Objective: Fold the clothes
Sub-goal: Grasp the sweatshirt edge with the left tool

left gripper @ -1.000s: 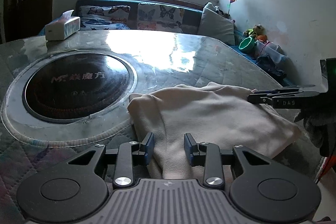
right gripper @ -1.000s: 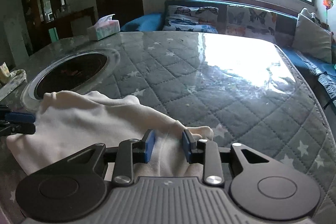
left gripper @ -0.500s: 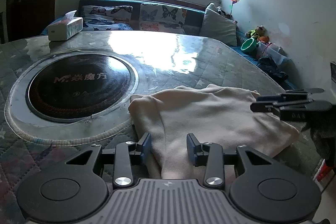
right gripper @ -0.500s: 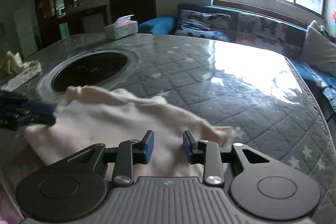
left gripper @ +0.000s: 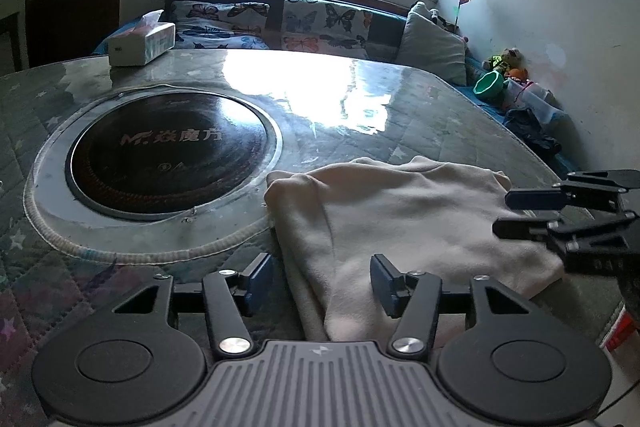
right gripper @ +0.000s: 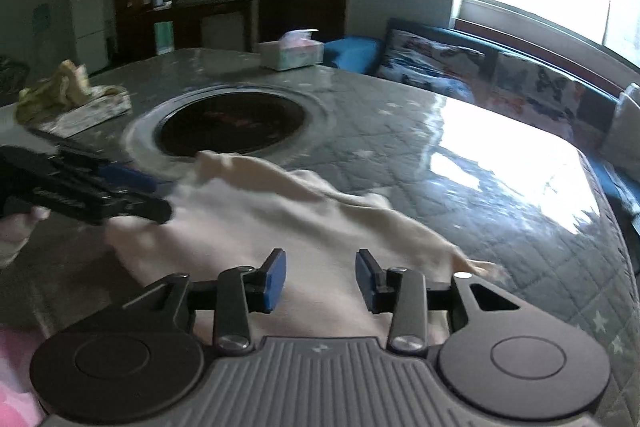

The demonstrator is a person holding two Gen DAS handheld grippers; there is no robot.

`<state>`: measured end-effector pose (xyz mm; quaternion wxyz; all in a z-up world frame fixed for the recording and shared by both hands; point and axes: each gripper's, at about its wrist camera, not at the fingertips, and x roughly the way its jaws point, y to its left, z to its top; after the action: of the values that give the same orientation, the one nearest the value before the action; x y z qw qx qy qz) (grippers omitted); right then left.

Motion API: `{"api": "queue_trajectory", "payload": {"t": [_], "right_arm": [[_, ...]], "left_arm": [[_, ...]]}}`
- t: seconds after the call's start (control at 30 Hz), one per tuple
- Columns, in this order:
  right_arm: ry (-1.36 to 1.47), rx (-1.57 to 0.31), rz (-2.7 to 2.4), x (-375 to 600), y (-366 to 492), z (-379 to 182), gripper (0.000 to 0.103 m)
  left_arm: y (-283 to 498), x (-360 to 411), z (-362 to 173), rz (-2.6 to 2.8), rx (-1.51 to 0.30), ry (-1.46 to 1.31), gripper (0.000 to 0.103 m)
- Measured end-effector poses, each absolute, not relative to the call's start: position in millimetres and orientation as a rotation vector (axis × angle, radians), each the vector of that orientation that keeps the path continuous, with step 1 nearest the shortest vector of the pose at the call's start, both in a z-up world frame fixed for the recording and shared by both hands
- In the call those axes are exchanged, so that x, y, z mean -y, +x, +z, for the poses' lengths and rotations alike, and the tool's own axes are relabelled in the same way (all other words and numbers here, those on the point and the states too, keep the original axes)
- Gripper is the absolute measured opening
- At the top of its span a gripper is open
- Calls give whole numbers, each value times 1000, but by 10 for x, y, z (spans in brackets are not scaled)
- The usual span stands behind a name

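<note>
A cream garment [left gripper: 404, 223] lies folded in a loose bundle on the quilted table, just right of the round black hotplate [left gripper: 168, 155]. My left gripper [left gripper: 320, 281] is open and empty, its jaws standing either side of the garment's near left edge. My right gripper [right gripper: 320, 281] is open and empty just above the garment's near right end [right gripper: 280, 223]. The right gripper shows at the right edge of the left wrist view [left gripper: 560, 215]. The left gripper shows at the left of the right wrist view [right gripper: 100, 191].
A tissue box [left gripper: 142, 43] stands at the table's far edge. A crumpled yellow-green cloth [right gripper: 64, 95] lies on the far left side. A sofa with butterfly cushions [left gripper: 288, 23] runs under the window. Toys and a green bowl [left gripper: 490, 83] sit by the right wall.
Both grippers have opened wider and let go of the garment, which now rests on the table. The right gripper has risen and pulled back; its view is blurred by motion.
</note>
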<state>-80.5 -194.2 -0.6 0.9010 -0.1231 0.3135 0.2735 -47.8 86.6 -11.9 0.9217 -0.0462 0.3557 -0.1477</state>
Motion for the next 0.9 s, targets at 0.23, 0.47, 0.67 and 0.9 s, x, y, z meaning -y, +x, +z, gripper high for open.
{"api": "queue_trajectory", "payload": {"t": [0.23, 0.47, 0.67, 0.9], "right_arm": [[-325, -646, 680, 1572, -1004, 13, 46], [-413, -650, 777, 1212, -1127, -50, 48], [-451, -650, 805, 1077, -1176, -78, 51], [-424, -665, 780, 1107, -1191, -114, 54]], "left_arm": [[-515, -938, -105, -285, -723, -106, 69], [-537, -1063, -86, -259, -703, -131, 86], [-569, -1129, -49, -249, -653, -159, 99], [-603, -1188, -3, -232, -599, -186, 103]]}}
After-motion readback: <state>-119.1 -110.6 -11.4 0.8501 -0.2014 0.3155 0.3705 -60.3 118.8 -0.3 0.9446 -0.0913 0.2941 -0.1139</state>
